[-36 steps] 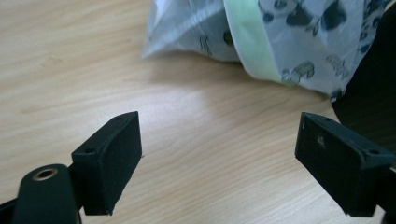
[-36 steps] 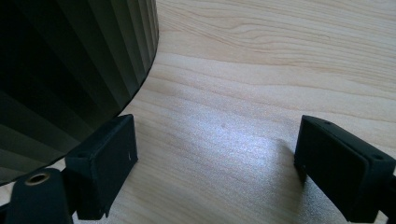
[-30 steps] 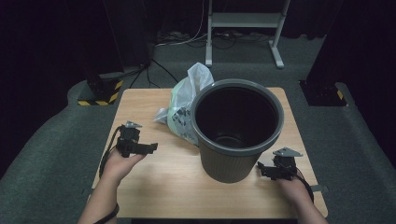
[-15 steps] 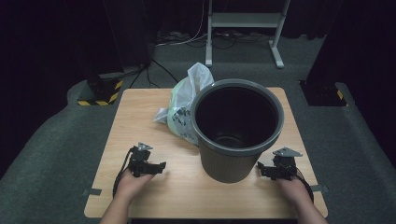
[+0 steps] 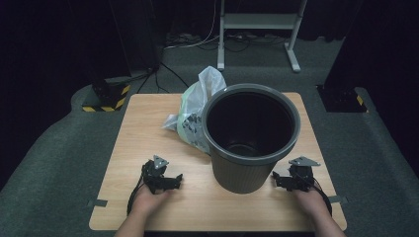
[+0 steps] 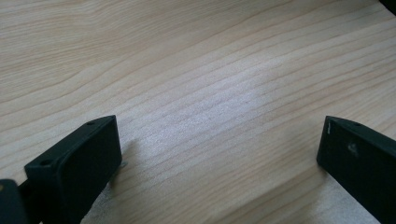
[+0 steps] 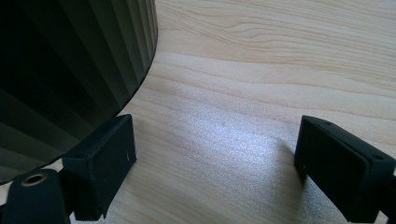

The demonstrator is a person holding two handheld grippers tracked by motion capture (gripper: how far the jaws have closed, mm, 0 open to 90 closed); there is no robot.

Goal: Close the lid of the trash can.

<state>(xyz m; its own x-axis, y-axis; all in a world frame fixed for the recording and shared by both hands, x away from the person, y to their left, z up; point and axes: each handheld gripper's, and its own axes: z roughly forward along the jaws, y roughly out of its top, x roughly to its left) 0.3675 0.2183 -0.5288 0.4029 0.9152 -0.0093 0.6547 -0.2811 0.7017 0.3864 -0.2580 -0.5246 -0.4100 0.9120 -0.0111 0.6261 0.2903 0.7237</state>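
Note:
A dark grey ribbed bin (image 5: 249, 138) stands upright on the wooden table (image 5: 148, 123), its inside dark. A crumpled pale plastic bag (image 5: 195, 113) lies against the bin's far left side. My left gripper (image 5: 170, 181) sits low over the table, left of the bin and near the front edge. Its jaws have just been opening and stand wide, with bare wood (image 6: 187, 56) between them (image 6: 219, 140). My right gripper (image 5: 280, 180) rests by the bin's right foot, open (image 7: 215, 144) and holding nothing. The bin wall (image 7: 70, 70) lies just beyond its left jaw.
Grey carpet surrounds the table. A white metal stand (image 5: 257, 22) is on the floor behind it. A black-and-yellow striped block (image 5: 106, 101) sits at the far left corner, and dark equipment (image 5: 341, 96) at the far right.
My left hand has come down toward the table's front edge and a little to the right, settling low over the wood. The right hand, bin and bag have stayed put.

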